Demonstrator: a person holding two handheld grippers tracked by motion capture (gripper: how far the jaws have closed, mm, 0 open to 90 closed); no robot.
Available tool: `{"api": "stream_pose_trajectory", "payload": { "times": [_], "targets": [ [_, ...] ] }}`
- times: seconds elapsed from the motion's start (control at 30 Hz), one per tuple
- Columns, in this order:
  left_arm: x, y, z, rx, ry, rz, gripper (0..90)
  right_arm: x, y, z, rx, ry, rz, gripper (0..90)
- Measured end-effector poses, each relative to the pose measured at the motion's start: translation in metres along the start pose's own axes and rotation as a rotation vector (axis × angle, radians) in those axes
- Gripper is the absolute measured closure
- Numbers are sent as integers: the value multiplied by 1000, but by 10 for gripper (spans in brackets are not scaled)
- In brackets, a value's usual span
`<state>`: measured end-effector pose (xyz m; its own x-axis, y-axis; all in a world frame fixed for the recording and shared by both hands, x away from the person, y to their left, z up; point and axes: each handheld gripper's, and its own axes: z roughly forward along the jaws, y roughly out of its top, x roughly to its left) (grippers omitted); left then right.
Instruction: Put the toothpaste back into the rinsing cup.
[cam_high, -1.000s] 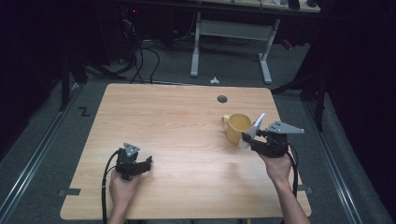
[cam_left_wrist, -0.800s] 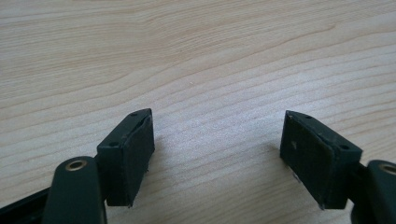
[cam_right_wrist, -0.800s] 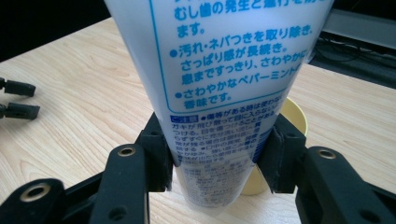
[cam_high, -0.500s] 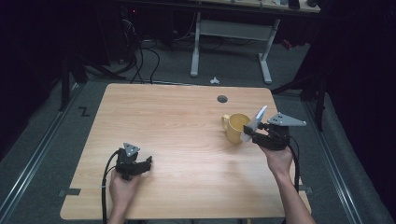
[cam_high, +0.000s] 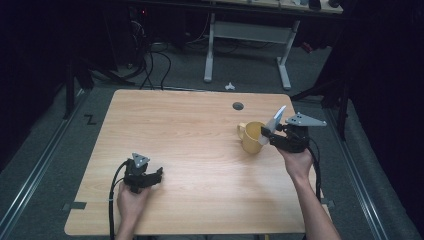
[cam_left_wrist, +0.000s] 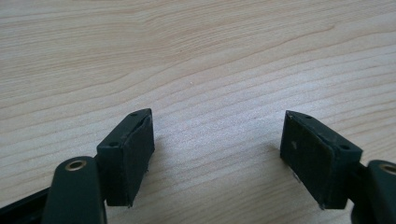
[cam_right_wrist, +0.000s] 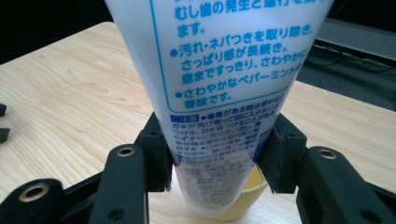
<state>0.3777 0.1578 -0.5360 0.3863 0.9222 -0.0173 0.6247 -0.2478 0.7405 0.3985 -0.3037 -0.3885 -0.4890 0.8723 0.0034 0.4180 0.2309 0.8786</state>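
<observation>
Wood-grain table (cam_high: 200, 130) carries the whole scene, going left to right. At the near left, the left gripper (cam_high: 150, 177) rests low on the tabletop in the person's left hand (cam_high: 131, 200); in the left gripper view (cam_left_wrist: 217, 140) its jaws stand wide apart with only bare wood between them. Toward the right side stands a yellow mug (cam_high: 251, 136), its handle turned left. Just right of it, the right gripper (cam_high: 267, 134) is clamped on a white tube (cam_high: 274, 121) that slants up and to the right above the mug's rim, held by the right hand (cam_high: 298, 162). In the right gripper view (cam_right_wrist: 217, 158) the jaws press both sides of the tube (cam_right_wrist: 219, 70), whose label carries blue Japanese print in a blue frame; the smaller grey print lower down is too fine to read. The tube's top is cut off by the frame, and its lower end hides most of the mug (cam_right_wrist: 247, 196) behind it. No brand name can be made out.
</observation>
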Motion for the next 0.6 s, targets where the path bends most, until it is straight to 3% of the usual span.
{"api": "stream_pose_trajectory", "payload": {
  "times": [0.23,0.37,0.6],
  "targets": [
    [0,0,0,1,0,2,264,-3,6,6,-5,5,9,517],
    [0,0,0,0,-1,0,262,-4,9,10,-10,-27,12,513],
    [0,0,0,0,1,3,260,-6,13,22,-5,-19,23,513]
  ]
}}
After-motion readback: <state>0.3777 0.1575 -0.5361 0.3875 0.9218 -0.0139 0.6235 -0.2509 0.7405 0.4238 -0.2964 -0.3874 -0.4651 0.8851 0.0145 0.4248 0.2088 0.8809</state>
